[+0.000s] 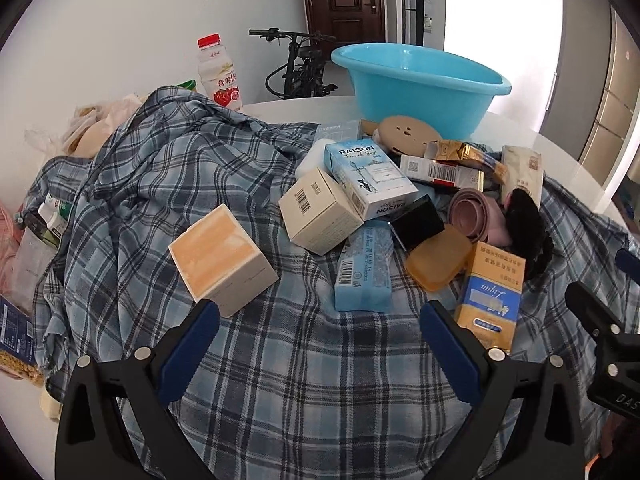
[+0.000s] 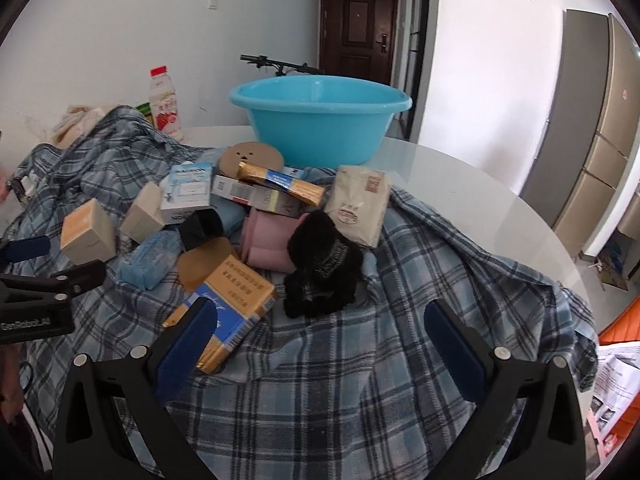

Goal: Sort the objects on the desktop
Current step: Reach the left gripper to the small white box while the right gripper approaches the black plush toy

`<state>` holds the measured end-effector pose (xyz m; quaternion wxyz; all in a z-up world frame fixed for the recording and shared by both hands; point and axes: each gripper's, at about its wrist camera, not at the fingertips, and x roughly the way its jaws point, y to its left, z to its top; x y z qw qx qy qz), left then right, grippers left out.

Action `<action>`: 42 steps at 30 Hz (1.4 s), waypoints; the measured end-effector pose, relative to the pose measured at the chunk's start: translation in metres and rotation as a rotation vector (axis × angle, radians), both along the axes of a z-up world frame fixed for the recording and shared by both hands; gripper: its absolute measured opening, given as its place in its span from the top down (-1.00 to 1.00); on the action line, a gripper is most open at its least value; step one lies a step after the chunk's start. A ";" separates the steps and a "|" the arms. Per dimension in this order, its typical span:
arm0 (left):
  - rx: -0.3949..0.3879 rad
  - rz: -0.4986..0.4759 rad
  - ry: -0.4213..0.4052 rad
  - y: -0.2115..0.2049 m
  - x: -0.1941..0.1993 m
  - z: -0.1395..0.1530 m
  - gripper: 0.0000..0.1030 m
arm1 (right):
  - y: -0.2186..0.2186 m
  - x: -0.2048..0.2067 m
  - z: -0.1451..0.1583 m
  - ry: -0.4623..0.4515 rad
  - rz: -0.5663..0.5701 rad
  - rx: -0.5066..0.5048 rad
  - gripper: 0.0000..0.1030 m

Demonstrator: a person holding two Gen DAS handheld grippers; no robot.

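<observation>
A pile of small items lies on a blue plaid shirt [image 1: 260, 360] on a round table. It holds a peach-topped box [image 1: 220, 260], a beige barcode box [image 1: 320, 212], a blue RAISON box [image 1: 370, 178], a blue tissue pack [image 1: 364, 268], an amber soap [image 1: 438, 258], a yellow-blue cigarette carton [image 1: 490, 300] [image 2: 224, 308], a pink roll [image 2: 268, 242], a black fuzzy scrunchie [image 2: 320, 276] and a beige pouch [image 2: 358, 204]. A blue basin [image 1: 420, 88] [image 2: 320, 120] stands behind. My left gripper [image 1: 320, 332] is open, above the shirt. My right gripper [image 2: 320, 332] is open, its left finger over the carton.
A strawberry drink bottle [image 1: 220, 76] stands at the back left. Bags and snack packs [image 1: 24, 264] lie at the left edge under the shirt. Bare glass tabletop [image 2: 460, 200] shows at the right. A bicycle [image 1: 300, 64] and a door stand behind the table.
</observation>
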<state>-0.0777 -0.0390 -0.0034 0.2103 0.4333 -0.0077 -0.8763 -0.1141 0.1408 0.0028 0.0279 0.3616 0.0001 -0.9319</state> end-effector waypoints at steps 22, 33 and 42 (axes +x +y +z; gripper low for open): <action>0.102 0.031 -0.009 -0.053 -0.070 0.006 -0.81 | -0.011 -0.046 0.014 -0.020 0.047 0.062 -1.00; -0.047 -0.015 -0.118 -0.050 -0.098 -0.021 -0.91 | -0.021 -0.070 -0.007 -0.056 0.064 0.009 -1.00; 0.049 -0.023 -0.154 -0.066 -0.120 -0.030 -0.91 | -0.010 -0.094 -0.001 -0.080 0.084 -0.057 -1.00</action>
